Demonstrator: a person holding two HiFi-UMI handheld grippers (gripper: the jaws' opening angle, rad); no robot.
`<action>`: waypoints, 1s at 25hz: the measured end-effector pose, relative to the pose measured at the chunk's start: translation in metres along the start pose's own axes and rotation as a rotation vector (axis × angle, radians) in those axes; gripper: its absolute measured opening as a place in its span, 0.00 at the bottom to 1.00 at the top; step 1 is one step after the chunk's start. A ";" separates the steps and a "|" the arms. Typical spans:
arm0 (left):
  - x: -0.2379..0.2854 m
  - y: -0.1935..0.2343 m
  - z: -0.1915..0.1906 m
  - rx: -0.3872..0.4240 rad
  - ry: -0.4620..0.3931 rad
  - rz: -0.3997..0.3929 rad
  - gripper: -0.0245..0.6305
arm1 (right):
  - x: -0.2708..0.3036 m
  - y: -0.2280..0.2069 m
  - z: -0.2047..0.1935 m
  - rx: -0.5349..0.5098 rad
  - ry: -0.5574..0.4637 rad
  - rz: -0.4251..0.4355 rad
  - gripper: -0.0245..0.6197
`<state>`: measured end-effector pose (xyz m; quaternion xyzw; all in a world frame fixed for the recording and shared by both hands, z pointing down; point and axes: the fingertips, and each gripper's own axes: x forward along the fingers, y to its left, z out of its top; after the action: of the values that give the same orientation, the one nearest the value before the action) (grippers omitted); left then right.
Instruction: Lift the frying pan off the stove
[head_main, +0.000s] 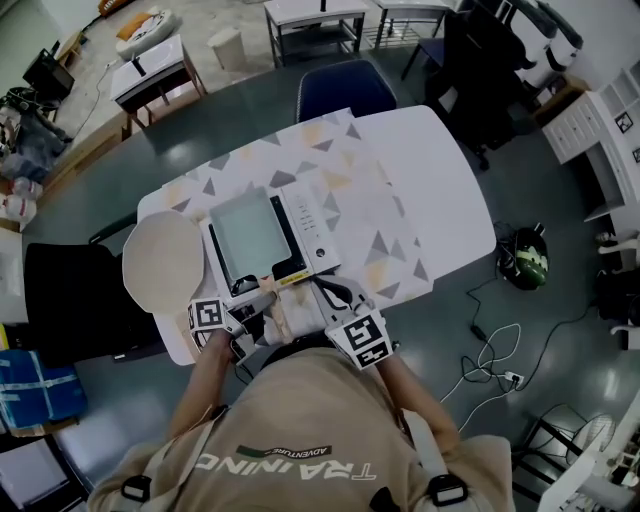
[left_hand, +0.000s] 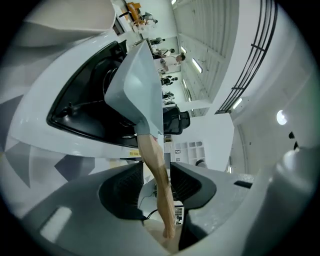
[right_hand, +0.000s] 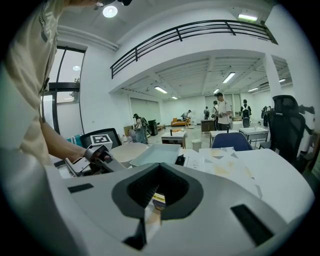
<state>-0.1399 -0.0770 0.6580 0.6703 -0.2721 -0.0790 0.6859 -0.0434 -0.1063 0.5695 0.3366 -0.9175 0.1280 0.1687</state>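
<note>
A square grey frying pan (head_main: 248, 235) sits on the white stove (head_main: 312, 225), its wooden handle (head_main: 278, 305) pointing toward me at the table's near edge. My left gripper (head_main: 255, 297) is at that handle. In the left gripper view the handle (left_hand: 155, 165) runs between the dark pads (left_hand: 122, 192) with a gap on each side, so the jaws stand open, and the pan (left_hand: 137, 85) rises above the stove (left_hand: 75, 110). My right gripper (head_main: 326, 288) hovers just right of the handle; in its own view the right gripper (right_hand: 159, 167) has its tips together, holding nothing, with the pan (right_hand: 155, 152) ahead.
A round pale board (head_main: 160, 262) lies left of the stove on the white table (head_main: 440, 180), which has a triangle-patterned cloth (head_main: 350, 190). A blue chair (head_main: 345, 88) stands at the far side, a black chair (head_main: 70, 300) at the left. Cables (head_main: 490, 350) trail on the floor.
</note>
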 end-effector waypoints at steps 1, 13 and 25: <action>0.003 0.001 0.000 -0.001 0.010 -0.008 0.27 | 0.000 -0.001 -0.001 0.002 0.001 -0.004 0.03; 0.042 -0.002 -0.004 -0.043 0.136 -0.095 0.27 | 0.003 -0.004 -0.006 0.013 0.028 -0.033 0.03; 0.045 -0.008 -0.002 -0.199 0.076 -0.140 0.14 | 0.016 0.000 -0.005 0.008 0.032 -0.008 0.03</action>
<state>-0.0993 -0.0977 0.6628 0.6190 -0.1891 -0.1277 0.7515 -0.0535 -0.1137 0.5805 0.3388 -0.9128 0.1364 0.1826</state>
